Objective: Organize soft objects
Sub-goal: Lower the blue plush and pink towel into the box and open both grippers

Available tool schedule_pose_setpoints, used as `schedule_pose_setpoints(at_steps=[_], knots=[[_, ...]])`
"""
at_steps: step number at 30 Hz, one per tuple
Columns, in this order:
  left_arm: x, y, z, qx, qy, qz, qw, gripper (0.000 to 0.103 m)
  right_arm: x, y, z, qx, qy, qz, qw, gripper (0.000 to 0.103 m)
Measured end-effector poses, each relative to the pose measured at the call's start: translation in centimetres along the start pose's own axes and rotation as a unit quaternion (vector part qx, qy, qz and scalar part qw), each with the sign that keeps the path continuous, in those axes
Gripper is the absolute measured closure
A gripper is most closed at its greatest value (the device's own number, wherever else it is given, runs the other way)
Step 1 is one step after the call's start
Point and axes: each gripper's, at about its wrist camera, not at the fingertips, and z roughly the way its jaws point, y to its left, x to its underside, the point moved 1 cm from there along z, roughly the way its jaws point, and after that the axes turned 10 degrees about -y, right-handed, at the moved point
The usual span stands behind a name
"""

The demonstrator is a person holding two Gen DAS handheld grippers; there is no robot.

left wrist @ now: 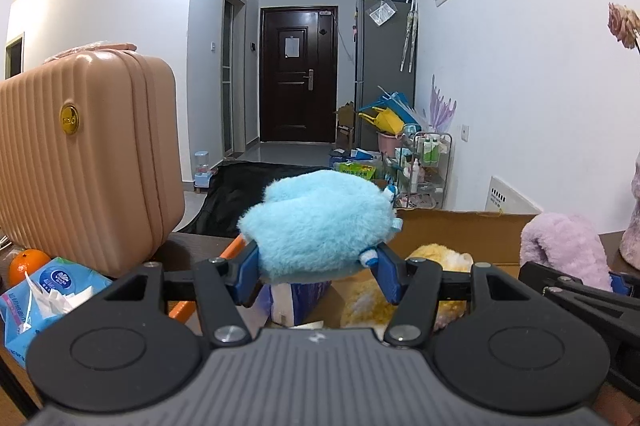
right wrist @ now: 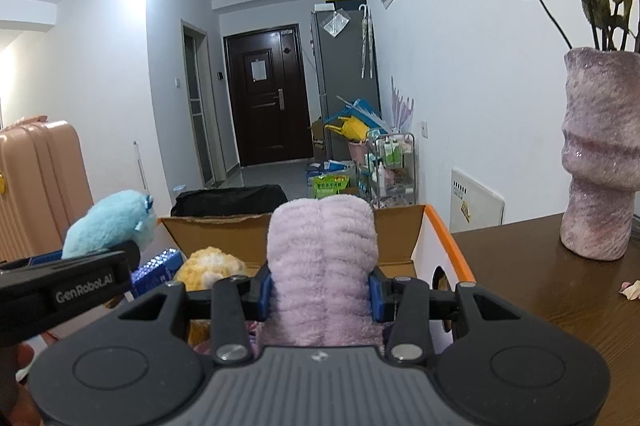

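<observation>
yellow plush half hidden behind left gripper, vase cut by frame edge, door notice unreadable

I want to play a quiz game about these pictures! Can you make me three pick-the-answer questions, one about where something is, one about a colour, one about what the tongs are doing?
1. Where is the yellow plush toy?
A. in the cardboard box
B. on the suitcase
C. beside the vase

2. What colour is the toy in the left tongs?
A. green
B. light blue
C. red

3. The right tongs are
A. empty
B. out of sight
C. closed on the purple plush

Answers: A, it lies inside the box walls; B, the blue plush toy is fluffy light blue; C, the pads press on both its sides.
</observation>
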Motion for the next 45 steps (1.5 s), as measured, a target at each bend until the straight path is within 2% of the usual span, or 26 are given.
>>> schedule_pose_setpoints(at_steps=[15,17,20,22,24,25,28,38,45], knots=[[0.3,-0.3,0.4,0.006,0.006,0.006,0.9999,0.041,0.3,0.2,0.1,0.002,0.003,-0.007,1.0,0.058],[0.3,-0.3,0.4,0.006,0.005,0.007,0.9999,0.036,0.3,0.2,0.1,0.002,0.002,-0.007,1.0,0.054],[0.2,-0.1,0.4,0.002,-0.001,0.008,1.0,0.024,0.3,0.1,-0.1,0.008,-0.002,-0.007,1.0,0.049],[0.2,0.0,0.2,-0.002,-0.005,0.005,1.0,0.013,0.3,0.2,-0.3,0.013,-0.006,-0.009,1.0,0.036],[0.2,0.1,0.1,-0.011,-0.009,0.003,0.9999,0.004,0.3,0.1,-0.5,0.02,-0.011,-0.01,1.0,0.026],[0.2,0.2,0.0,-0.02,-0.012,0.002,0.9997,0.0,0.3,0.1,-0.6,0.023,-0.016,-0.01,1.0,0.024],[0.1,0.5,0.0,-0.026,-0.013,-0.006,0.9996,0.0,0.2,0.0,-0.8,0.028,-0.02,-0.01,0.999,0.017],[0.0,1.3,-0.7,-0.037,-0.012,-0.021,0.999,0.0,0.6,0.4,-1.1,0.032,-0.015,-0.024,0.999,0.016],[0.1,1.7,-2.4,-0.033,-0.023,-0.021,0.999,0.0,1.7,1.4,-2.0,0.024,-0.004,-0.063,0.998,0.016]])
